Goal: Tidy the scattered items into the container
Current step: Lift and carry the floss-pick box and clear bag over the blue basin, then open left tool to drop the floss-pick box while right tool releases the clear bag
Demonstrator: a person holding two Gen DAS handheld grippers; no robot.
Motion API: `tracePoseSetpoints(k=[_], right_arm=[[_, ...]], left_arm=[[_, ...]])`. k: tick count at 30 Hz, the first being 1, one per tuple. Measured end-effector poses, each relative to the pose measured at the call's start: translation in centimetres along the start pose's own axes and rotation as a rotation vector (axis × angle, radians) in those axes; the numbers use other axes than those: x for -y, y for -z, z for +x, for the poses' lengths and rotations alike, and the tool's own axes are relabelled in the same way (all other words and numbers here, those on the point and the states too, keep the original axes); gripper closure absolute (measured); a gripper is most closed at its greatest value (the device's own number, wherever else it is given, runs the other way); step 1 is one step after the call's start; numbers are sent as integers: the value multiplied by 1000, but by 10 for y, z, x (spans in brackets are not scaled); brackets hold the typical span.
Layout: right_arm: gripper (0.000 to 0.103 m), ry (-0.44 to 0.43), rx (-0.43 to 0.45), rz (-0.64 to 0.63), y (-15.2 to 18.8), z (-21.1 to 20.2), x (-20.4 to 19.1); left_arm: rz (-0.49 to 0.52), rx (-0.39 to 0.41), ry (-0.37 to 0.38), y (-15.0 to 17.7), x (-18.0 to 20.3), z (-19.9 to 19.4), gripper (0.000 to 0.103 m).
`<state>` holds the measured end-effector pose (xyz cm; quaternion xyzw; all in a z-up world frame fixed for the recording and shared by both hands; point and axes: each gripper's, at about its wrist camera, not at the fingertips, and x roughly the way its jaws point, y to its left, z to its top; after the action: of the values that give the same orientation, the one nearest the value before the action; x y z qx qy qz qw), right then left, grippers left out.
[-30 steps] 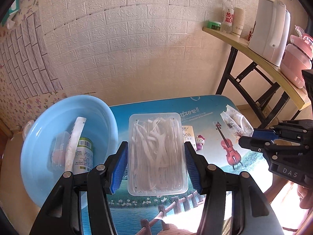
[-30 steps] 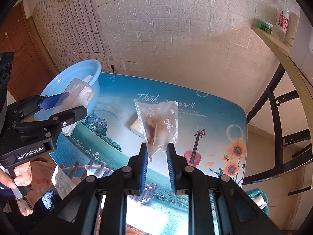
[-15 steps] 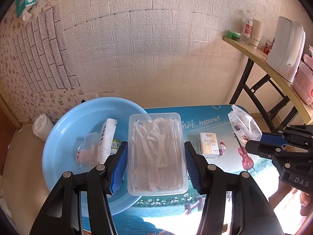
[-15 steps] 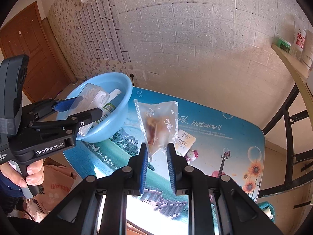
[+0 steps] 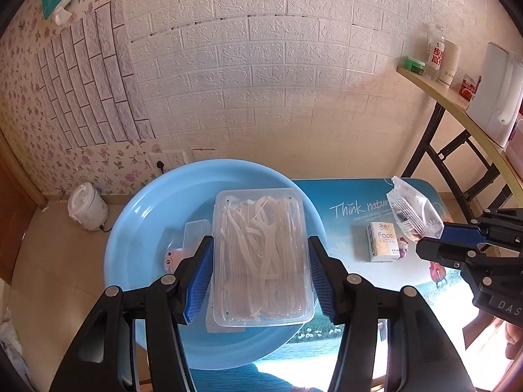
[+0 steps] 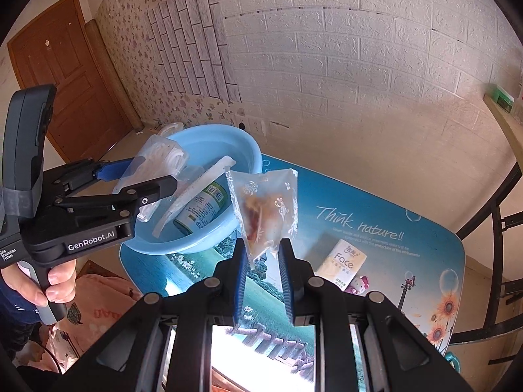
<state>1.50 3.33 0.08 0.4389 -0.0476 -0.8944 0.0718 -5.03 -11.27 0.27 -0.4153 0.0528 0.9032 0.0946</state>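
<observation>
The left gripper clamps a clear rectangular plastic box of white floss picks by its two long sides, the blue pads pressed flat against the walls. The box hangs level above the round light-blue plastic basin, which serves as the landmark: in the left wrist view the box covers the basin's middle and right part, and in the right wrist view it sits over the basin's near-left rim, lifted clear of it.

Inside the basin lie a white tube with a crimped end leaning across a green-labelled white bottle, and a small clear case with a pink piece towards the basin's left-centre.

The right gripper is closed narrow on the lower corner of a clear crinkled plastic packet with brownish contents; the packet stands upright above the fingertips. It hangs to the right of the basin, over the blue picture-printed table, just beside the basin's right rim in the right wrist view.

On the table to the right of the basin lies a small white tissue pack printed "Face", flat, with a small pink cat figure touching its near end. A hand grips the left gripper's handle.
</observation>
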Motion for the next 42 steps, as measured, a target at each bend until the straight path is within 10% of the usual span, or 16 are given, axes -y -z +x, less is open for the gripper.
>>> tracePoseSetpoints(k=[42], right_arm=[[83,-87,-126,-127,-54,109,-92]], left_arm=[[-42,-75,-36,13,-111,37,43]])
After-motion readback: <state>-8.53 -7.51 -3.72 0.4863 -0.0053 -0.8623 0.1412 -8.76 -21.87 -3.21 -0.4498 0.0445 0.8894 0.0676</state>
